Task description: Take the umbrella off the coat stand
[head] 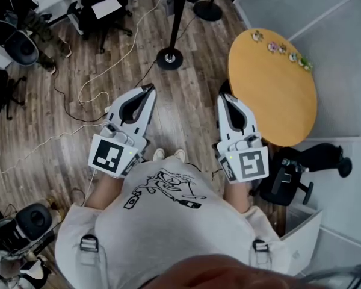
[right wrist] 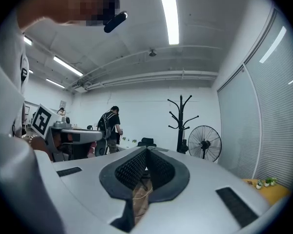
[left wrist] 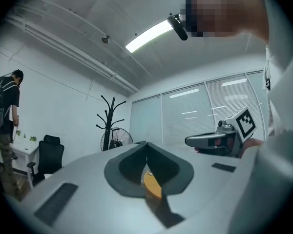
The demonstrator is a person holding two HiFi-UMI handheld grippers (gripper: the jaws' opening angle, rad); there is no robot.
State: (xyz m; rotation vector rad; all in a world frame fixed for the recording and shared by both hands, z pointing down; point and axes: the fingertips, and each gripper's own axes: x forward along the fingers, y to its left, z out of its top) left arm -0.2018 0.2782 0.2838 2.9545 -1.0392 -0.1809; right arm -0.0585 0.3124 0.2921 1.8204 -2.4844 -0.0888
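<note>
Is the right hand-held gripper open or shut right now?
Shut. In the right gripper view, the right hand-held gripper has its jaw tips meeting, with nothing held between them.

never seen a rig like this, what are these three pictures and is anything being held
No robot here: a person holds a two-jaw gripper in each hand. The head view looks down from a camera on the person's head: the left gripper and right gripper point forward over a wooden floor, beside a round orange table with small objects on it. The other two pictures come from cameras riding on each gripper, looking along its jaws. Both pairs of jaws are shut, holding nothing. Ahead stands the coat stand, looking bare.
</note>
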